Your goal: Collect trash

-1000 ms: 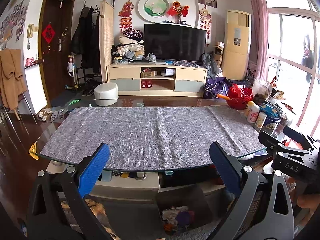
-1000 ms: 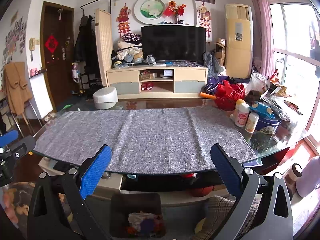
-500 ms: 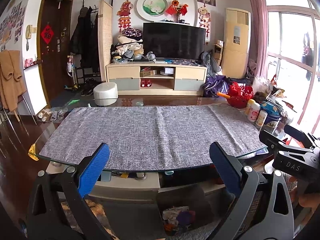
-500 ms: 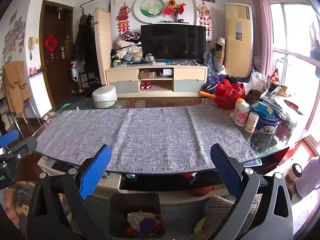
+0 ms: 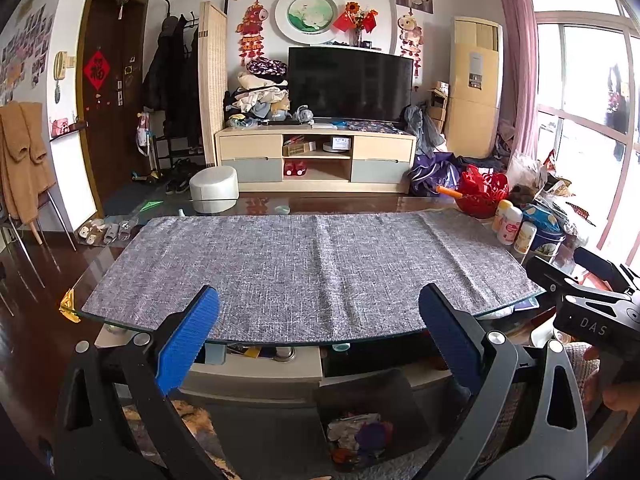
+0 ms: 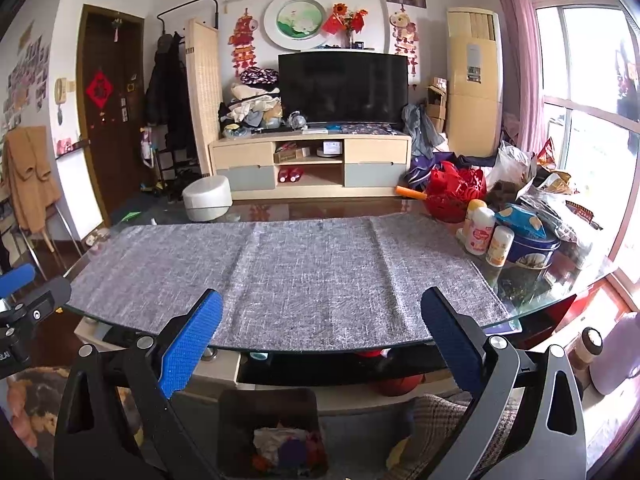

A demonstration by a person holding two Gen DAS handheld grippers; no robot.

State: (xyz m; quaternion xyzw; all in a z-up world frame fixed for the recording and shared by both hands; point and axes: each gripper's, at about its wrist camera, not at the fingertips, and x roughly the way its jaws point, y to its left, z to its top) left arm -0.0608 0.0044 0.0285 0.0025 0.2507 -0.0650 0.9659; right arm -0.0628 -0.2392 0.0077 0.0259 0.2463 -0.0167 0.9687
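Glass worktop (image 5: pixel 516 312), seen from its near edge, with a grey cloth (image 5: pixel 304 272) spread flat over most of its length. The cloth carries nothing: no wrapper, scrap or tissue shows on it in either view.

At the worktop's right end, off the cloth, stands a cluster of household goods: a red basket (image 6: pixel 456 192), a blue tin (image 6: pixel 532 248), three small white bottles (image 6: pixel 480 230) and some crinkled bags (image 6: pixel 540 184) by the window. Whether any of these counts as trash cannot be told.

On the floor just below the near edge sits a dark bin (image 6: pixel 268 412), open at the top, holding crumpled paper and coloured scraps (image 6: pixel 286 446). This is where the task's trash lies now.

The left gripper (image 5: pixel 318 344) and the right gripper (image 6: pixel 320 346) hang side by side before the near edge, above the bin. Each has its blue-padded fingers (image 5: pixel 188 340) spread wide with nothing between them.

Reading: the collecting appears finished, or nearly so, since the cloth is bare and the bin is partly filled. What may be left is a check of the clutter at the right end for loose wrappers.
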